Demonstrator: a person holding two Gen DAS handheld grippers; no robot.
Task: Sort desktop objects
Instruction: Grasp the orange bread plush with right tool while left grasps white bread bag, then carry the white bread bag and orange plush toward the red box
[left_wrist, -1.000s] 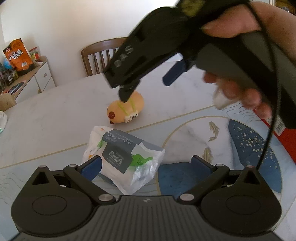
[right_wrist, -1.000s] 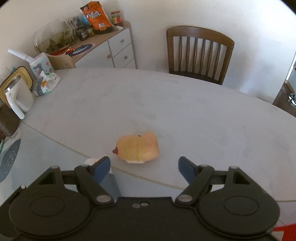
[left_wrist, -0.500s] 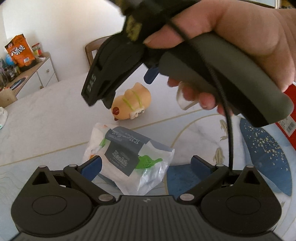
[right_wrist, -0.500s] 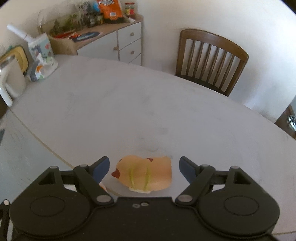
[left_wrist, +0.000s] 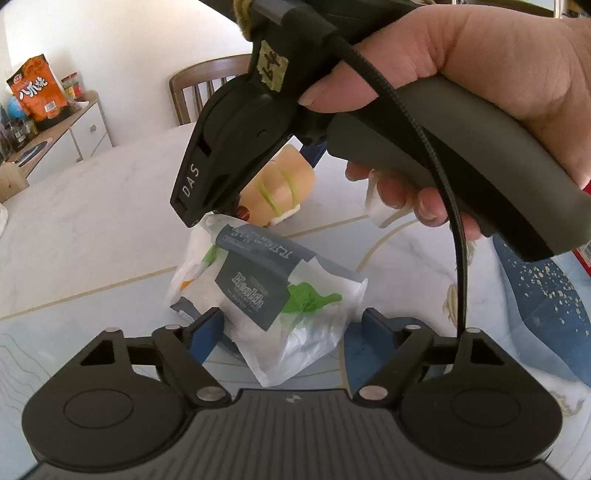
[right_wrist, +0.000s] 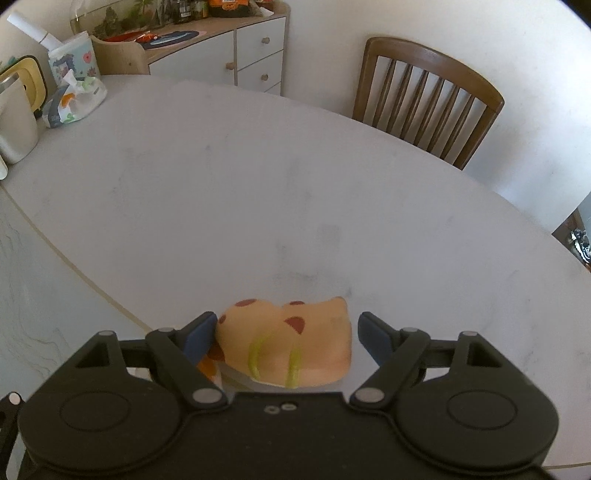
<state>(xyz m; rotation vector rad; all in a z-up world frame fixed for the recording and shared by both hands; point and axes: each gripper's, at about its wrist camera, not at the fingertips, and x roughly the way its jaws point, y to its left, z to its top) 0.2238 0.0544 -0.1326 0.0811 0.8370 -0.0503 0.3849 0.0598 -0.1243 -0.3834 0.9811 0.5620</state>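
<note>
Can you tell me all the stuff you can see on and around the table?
tissue pack: one, white wrapper with grey label and green print, on the table between the left gripper's fingers
squishy toy: one, peach with brown spots and green bands, on the table between the right gripper's fingers
table: one, white marble look, under everything
chair: one, brown wood, behind the table
sideboard: one, white drawers with wooden top, by the wall
snack bag: one, orange, on the sideboard
second tissue pack: one, white, far table edge
left gripper: black, blue pads, jaws have just been closing, not yet pressing
right gripper: black, blue pads, open
hand: one, holding the right gripper
</note>
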